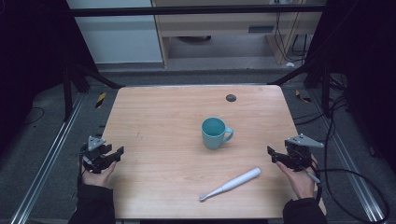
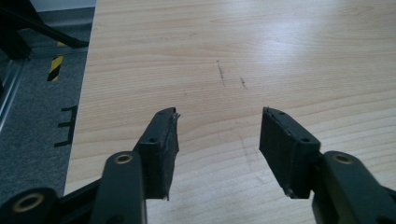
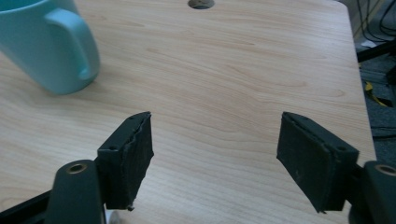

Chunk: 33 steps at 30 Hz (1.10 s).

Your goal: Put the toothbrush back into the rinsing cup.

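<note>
- The white toothbrush [image 1: 230, 184] lay flat on the wooden table [image 1: 159, 116], near the front edge and right of centre
- Its long axis ran on a diagonal: the thick handle end pointed up toward the far right, the thin brush end down toward the near left
- The brush head was too small in the high view to tell which way the bristles faced
- The teal mug [image 1: 214, 133] stood upright near the middle of the table, well apart from the toothbrush, mouth up, its handle sticking out to the right toward the right-hand side
- In the right gripper view the mug [image 3: 49, 44] was cut off by the top-left corner, rim out of sight, handle turned toward the camera
- The left gripper [image 1: 116, 153] hovered at the table's left edge, jaws spread wide with nothing between them; in its own view just bare wood with faint dark scuffs lay ahead
- The right gripper [image 1: 273, 154] sat at the table's right edge, well clear of the toothbrush, jaws also parted wide and holding nothing
- A small dark round hole [image 1: 230, 98] marked the far side of the table, and its top edge was clipped in the right gripper view
- The surroundings were dim; floor cables at the right were hard to make out
</note>
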Available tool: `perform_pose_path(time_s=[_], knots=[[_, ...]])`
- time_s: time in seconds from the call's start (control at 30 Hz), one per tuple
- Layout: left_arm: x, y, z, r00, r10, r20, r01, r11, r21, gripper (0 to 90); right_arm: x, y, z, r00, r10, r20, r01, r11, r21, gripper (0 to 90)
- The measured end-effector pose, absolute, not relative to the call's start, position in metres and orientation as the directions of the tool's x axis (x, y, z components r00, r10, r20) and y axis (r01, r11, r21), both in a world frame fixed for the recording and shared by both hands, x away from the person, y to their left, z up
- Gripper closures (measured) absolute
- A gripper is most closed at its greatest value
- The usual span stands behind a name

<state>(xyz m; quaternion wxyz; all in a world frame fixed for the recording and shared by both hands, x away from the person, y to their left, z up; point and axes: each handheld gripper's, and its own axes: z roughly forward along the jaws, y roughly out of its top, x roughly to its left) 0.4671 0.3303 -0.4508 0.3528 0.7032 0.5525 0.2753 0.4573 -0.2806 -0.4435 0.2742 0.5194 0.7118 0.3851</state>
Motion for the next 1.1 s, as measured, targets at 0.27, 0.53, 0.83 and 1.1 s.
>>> perform_pose_path(time_s=[0.27, 0.53, 0.83, 1.1], knots=[[0.466, 0.328, -0.452, 0.232, 0.973, 0.020, 0.589, -0.156, 0.793, 51.5, 0.448, -0.266, -0.437, -0.414, 0.910, 0.025, 0.548, 0.227, 0.805, 39.4], [0.469, 0.326, -0.458, 0.247, 0.969, 0.028, 0.617, -0.180, 0.766, 53.7, 0.436, -0.246, -0.438, -0.506, 0.862, 0.039, 0.563, 0.295, 0.772, 52.3], [0.469, 0.325, -0.458, 0.249, 0.968, 0.022, 0.615, -0.176, 0.769, 53.7, 0.424, -0.223, -0.441, -0.625, 0.779, 0.060, 0.552, 0.386, 0.739, 67.6], [0.468, 0.322, -0.458, 0.275, 0.961, 0.016, 0.607, -0.187, 0.773, 52.8, 0.414, -0.212, -0.447, -0.670, 0.736, 0.097, 0.556, 0.411, 0.723, 79.2]])
